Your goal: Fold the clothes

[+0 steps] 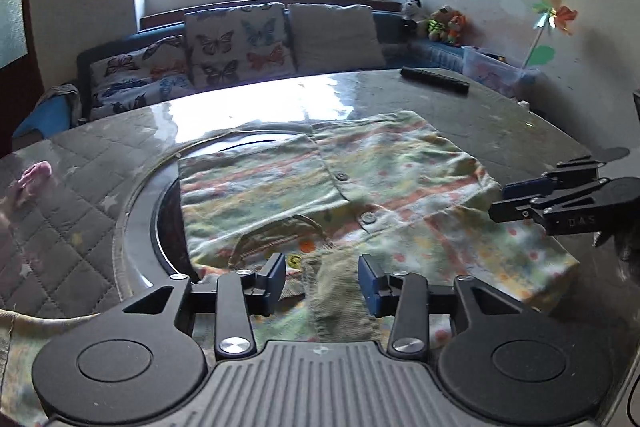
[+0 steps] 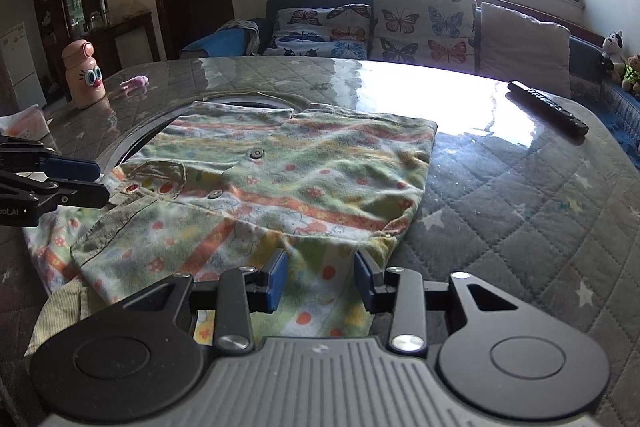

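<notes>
Shirt (image 2: 288, 187) on table (image 2: 520, 195), remote (image 2: 546, 109) behind, right.

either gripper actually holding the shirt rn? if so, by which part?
Nothing held. Left gripper stands open over the ribbed green cuff of the green floral button-up shirt; right gripper stands open over its near hem, pads clear of cloth.

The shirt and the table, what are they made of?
The shirt looks like soft, matte cotton cloth: it wrinkles and has stitched hems and buttons. The table seems to have quilted fabric under a glossy clear layer, glass or plastic, since it mirrors the window.
</notes>
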`<state>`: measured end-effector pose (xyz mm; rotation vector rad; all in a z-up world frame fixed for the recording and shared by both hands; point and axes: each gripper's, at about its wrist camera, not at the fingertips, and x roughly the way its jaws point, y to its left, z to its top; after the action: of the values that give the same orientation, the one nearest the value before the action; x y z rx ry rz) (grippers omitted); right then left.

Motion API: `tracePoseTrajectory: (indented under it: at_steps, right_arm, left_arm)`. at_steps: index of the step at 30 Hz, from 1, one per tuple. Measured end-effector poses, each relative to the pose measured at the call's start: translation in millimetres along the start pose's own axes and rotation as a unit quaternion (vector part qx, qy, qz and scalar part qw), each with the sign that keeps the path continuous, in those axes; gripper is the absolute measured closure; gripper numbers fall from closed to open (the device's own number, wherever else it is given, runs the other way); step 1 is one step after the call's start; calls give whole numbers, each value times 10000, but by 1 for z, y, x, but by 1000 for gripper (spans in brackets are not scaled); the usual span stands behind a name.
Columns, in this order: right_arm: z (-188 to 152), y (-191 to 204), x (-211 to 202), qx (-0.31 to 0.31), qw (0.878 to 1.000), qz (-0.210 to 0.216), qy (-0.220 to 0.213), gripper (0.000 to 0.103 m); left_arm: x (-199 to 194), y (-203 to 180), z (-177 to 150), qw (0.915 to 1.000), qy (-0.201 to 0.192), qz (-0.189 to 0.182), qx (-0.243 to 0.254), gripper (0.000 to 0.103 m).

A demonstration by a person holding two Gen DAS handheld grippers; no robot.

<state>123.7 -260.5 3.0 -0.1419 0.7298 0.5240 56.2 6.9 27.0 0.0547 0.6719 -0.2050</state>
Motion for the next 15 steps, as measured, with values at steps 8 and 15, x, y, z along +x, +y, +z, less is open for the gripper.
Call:
tracePoseTrajectory:
  at_steps: [8, 15]
  right_arm:
    - [-6, 0, 10, -120, 9990, -410, 98, 80]
    - [5, 5, 4, -207, 9986, -446, -182, 80]
  left_arm:
    - [12, -6, -1, 9999, 37, 45, 145, 60]
    - [8, 15, -11, 9995, 72, 298, -116, 61]
